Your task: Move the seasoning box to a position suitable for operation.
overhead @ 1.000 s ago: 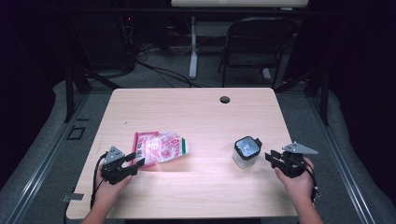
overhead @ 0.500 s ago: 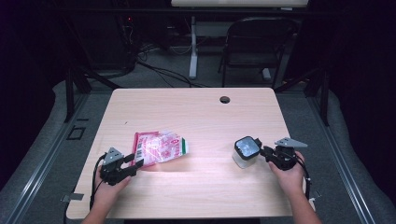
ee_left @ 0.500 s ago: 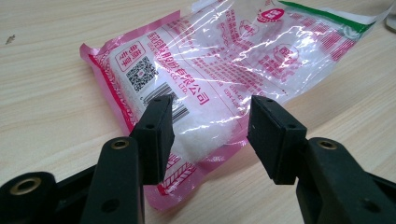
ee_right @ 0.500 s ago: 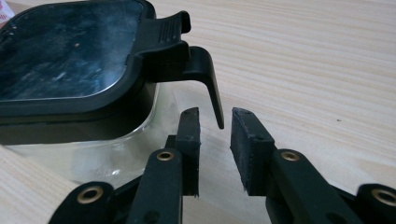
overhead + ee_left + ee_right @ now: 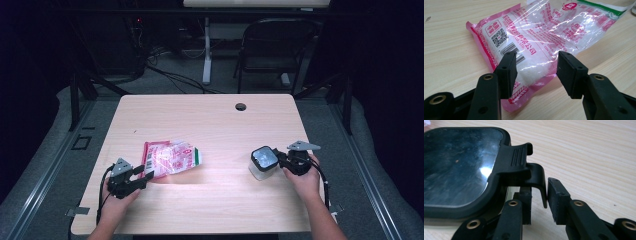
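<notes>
A pink-and-clear plastic bag (image 5: 172, 157) of white grains lies flat left of the table's middle. My left gripper (image 5: 145, 176) rests at its near left corner, open; in the left gripper view the jaws (image 5: 536, 72) straddle the bag (image 5: 544, 30) corner without pressing it. A small pale container (image 5: 263, 162) with a black-rimmed clear lid (image 5: 456, 165) stands at the right. My right gripper (image 5: 279, 161) is against its right side. Its jaws (image 5: 540, 200) have just been closing around the lid's black latch (image 5: 519, 160), with a thin gap left at the right pad.
The wooden table (image 5: 210, 120) has a round cable hole (image 5: 241, 106) near its far edge. A folding chair (image 5: 277, 50) and cables stand on the dark floor beyond. A hand holds each gripper from the near edge.
The right hand has moved left to the container and its jaws have narrowed around the lid latch. The left gripper and the bag have stayed put.
</notes>
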A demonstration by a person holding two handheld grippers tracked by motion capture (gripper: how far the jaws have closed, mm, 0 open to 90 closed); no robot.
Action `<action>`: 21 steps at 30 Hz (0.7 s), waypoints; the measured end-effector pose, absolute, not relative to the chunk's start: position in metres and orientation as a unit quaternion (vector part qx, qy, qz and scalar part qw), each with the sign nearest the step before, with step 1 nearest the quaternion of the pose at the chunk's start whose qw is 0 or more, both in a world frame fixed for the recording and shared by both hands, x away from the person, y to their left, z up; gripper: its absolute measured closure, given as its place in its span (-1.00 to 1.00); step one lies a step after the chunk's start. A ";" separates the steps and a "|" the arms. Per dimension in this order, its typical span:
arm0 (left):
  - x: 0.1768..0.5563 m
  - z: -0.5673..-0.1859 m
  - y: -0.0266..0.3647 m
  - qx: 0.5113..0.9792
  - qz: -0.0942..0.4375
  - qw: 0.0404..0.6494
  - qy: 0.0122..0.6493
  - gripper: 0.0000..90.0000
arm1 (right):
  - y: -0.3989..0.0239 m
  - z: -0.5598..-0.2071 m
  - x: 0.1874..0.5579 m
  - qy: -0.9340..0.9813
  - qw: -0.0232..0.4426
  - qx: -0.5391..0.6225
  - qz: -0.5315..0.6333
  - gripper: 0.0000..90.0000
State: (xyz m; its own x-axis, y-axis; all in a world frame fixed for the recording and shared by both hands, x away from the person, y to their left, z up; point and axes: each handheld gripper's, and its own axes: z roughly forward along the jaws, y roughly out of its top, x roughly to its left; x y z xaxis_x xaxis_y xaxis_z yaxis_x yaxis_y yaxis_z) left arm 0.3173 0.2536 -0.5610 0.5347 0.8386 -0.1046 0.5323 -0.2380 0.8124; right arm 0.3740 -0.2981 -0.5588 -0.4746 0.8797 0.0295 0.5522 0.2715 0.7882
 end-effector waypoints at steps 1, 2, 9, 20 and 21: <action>0.317 -0.561 0.254 0.766 0.180 0.425 0.447 0.12 | -0.298 -0.559 0.375 0.767 0.214 0.465 0.386 0.66; 0.317 -0.561 0.254 0.766 0.180 0.425 0.447 0.12 | -0.298 -0.559 0.376 0.766 0.212 0.468 0.387 0.67; 0.317 -0.561 0.253 0.766 0.180 0.425 0.447 0.12 | -0.297 -0.561 0.377 0.764 0.209 0.473 0.387 0.80; 0.316 -0.560 0.253 0.766 0.181 0.427 0.445 0.12 | -0.280 -0.557 0.364 0.763 0.244 0.475 0.365 0.86; 0.316 -0.560 0.253 0.766 0.181 0.427 0.445 0.12 | -0.278 -0.556 0.361 0.764 0.250 0.472 0.363 0.86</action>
State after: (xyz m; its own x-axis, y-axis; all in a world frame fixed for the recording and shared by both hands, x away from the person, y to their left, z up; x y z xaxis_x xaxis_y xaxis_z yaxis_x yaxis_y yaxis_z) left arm 0.3162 0.2534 -0.5599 0.5377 0.8369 -0.1025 0.5269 -0.2386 0.8158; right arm 0.3610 -0.2775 -0.5561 -0.4306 0.9017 -0.0388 0.5391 0.2915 0.7902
